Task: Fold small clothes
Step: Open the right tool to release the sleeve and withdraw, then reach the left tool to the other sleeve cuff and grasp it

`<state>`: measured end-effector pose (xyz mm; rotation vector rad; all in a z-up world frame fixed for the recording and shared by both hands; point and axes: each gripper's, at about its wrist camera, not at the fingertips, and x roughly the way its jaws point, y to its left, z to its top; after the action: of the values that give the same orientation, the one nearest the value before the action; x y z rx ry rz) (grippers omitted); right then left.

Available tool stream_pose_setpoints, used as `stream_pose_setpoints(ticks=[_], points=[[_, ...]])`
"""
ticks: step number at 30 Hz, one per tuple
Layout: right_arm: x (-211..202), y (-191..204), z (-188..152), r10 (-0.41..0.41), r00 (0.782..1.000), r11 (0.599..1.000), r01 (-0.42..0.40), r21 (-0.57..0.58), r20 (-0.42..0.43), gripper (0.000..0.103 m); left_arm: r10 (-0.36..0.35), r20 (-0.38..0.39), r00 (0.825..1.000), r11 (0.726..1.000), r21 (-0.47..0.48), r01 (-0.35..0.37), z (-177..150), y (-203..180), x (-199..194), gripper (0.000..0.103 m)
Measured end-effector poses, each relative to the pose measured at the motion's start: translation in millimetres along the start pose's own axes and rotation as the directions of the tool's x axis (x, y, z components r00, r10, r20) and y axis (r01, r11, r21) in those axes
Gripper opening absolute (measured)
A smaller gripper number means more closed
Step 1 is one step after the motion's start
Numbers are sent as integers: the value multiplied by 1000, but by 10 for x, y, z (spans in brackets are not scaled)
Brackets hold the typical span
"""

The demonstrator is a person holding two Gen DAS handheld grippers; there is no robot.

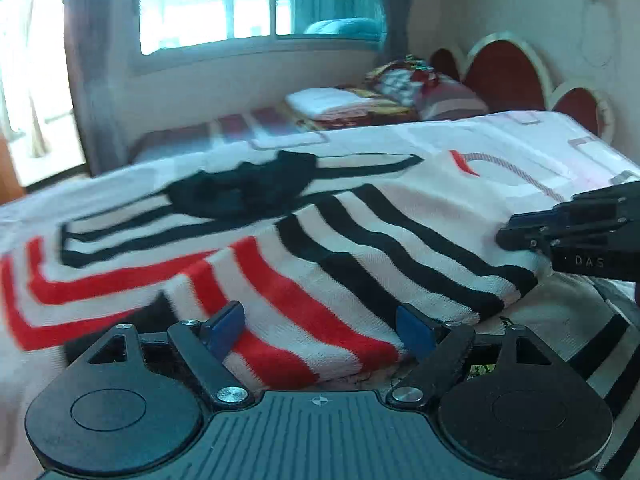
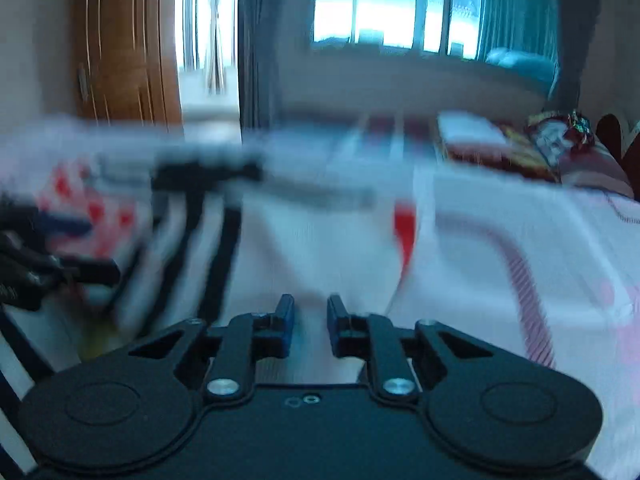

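**Fold may spring back**

Striped sweater [image 1: 320, 248] lies on the bed [image 1: 520, 152], one flap doubled over. My left claw [image 1: 320, 328] stands wide open astride the red-striped hem, gripping nothing. Right claw [image 2: 310, 326] is nearly closed; the view is blurred and I cannot tell if cloth is pinched. Risk: the unpinned flap slides or unfolds.

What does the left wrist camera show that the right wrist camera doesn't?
Left wrist only: the left gripper open, its pads astride the sharply seen striped sweater, and the headboard.

Right wrist only: a wooden door, and the right gripper with a narrow gap between its pads, over blurred white cloth.

Both: the bed, the window, the folded pile.
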<state>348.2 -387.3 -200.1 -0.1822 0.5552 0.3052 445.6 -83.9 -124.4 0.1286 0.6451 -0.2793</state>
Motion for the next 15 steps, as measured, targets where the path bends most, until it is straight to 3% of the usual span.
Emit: stream_pose_setpoints(ticks=[3, 9, 12, 14, 15], points=[[-132, 28, 108, -20, 999, 999, 19, 43, 26, 24, -36, 96, 995, 999, -34, 40, -97, -6, -400, 83], [-533, 82, 18, 32, 997, 984, -44, 171, 74, 25, -8, 13, 1000, 979, -203, 10, -441, 394, -554, 83], [-606, 184, 2, 47, 997, 982, -57, 178, 57, 25, -20, 35, 999, 939, -343, 31, -481, 681, -459, 74], [-615, 229, -25, 49, 998, 982, -56, 182, 42, 26, -39, 48, 998, 897, -439, 56, -469, 882, -376, 70], [-650, 273, -38, 46, 998, 981, -52, 187, 36, 26, -43, 49, 998, 871, -487, 62, -475, 962, -336, 62]])
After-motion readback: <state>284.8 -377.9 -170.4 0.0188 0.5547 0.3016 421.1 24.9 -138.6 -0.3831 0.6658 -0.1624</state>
